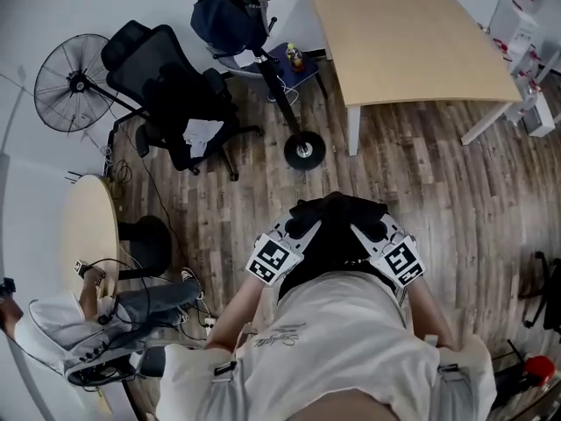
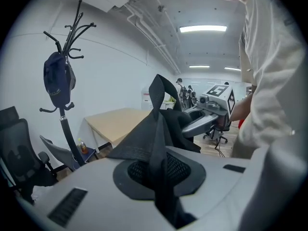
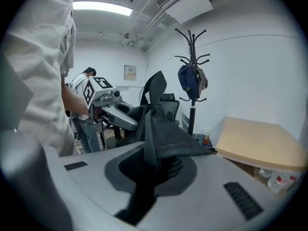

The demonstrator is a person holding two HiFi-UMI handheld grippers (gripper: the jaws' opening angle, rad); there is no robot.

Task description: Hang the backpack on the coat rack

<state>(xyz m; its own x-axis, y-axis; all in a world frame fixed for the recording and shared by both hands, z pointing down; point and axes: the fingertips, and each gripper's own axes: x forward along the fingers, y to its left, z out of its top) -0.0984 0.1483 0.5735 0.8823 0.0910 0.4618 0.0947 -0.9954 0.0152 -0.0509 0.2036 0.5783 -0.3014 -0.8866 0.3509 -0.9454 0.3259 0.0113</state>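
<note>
Bright, even light from ceiling strips, glaring at 12 o'clock in the left gripper view, 11 o'clock in the right; fisheye-bent edges, black corners, soft foregrounds; shadows faint.

The backpack is showing plain black, with a mesh weave on its strap. The left gripper and right gripper are both wearing light grey shells and flashing black-and-white square markers. The coat rack is reading black against the white wall, and the bag on it is coming up dark blue. The floor is running in streaked brown wood planks. The table is glowing pale beige on white legs.
</note>
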